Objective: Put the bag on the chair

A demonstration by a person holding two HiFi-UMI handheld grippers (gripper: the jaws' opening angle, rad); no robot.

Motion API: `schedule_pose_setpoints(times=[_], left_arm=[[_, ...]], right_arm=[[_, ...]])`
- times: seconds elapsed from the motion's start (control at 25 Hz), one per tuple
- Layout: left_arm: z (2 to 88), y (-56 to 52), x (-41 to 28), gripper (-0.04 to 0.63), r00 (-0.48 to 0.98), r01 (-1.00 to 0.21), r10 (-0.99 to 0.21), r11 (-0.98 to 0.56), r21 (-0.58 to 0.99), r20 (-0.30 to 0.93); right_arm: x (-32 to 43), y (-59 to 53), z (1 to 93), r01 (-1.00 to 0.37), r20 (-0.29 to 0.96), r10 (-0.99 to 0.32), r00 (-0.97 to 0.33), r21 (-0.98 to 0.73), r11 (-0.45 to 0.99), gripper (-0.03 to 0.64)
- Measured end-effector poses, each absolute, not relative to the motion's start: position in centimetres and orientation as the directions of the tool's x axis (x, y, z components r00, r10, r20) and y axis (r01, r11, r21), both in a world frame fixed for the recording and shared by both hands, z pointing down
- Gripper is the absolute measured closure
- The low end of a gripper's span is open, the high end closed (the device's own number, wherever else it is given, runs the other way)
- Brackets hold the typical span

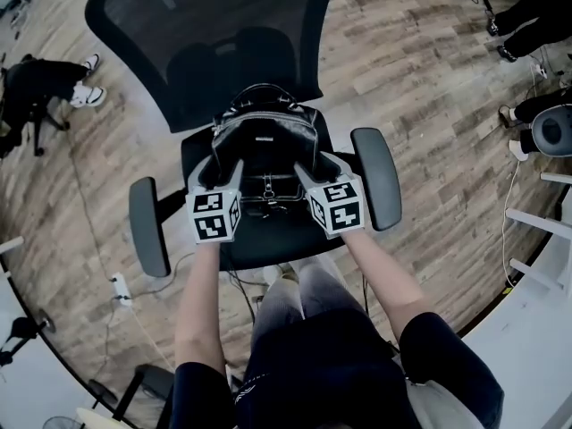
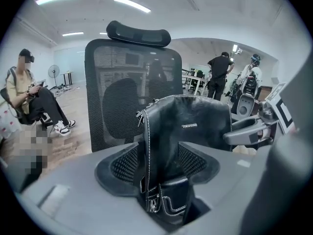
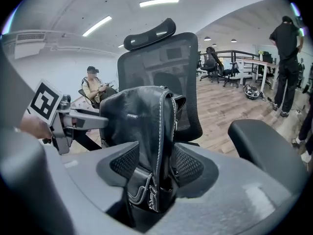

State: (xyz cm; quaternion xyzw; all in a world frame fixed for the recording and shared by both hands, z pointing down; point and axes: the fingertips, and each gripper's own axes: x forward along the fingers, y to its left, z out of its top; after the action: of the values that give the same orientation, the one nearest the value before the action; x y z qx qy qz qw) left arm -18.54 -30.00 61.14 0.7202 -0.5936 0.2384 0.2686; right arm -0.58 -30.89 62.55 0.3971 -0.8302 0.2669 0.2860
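On the chair [image 1: 259, 244] seat, bag [image 1: 266, 146] upright, gripper views alone showing left gripper [image 2: 157, 161] and right gripper [image 3: 156, 164] fingers spread, seemingly slack.

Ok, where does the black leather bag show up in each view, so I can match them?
Head view: the black leather bag is at centre, upright on the chair seat.
Left gripper view: the bag is centre-right, upright.
Right gripper view: the bag is centre-left, upright.
Shared landmark: the chair's mesh backrest, behind the bag in all three.
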Motion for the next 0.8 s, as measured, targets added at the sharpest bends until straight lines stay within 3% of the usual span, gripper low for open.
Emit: schedule_pose_setpoints(times=[0.4, 0.8], left_arm=[[58.4, -27.1, -19.6, 0.388, 0.172, -0.984, -0.774, -0.115, 0.133, 0.609], [54.6, -23.8, -18.9, 0.548, 0.227, -0.967, -0.816, -0.123, 0.224, 0.531]], right_arm=[[1.4, -29.4, 59.4, -0.865, 0.644, -0.605, -0.469, -0.196, 0.462, 0.409], [1.6, -26.7, 56.1, -0.870, 0.600, -0.646, -0.472, -0.198, 0.452, 0.548]])
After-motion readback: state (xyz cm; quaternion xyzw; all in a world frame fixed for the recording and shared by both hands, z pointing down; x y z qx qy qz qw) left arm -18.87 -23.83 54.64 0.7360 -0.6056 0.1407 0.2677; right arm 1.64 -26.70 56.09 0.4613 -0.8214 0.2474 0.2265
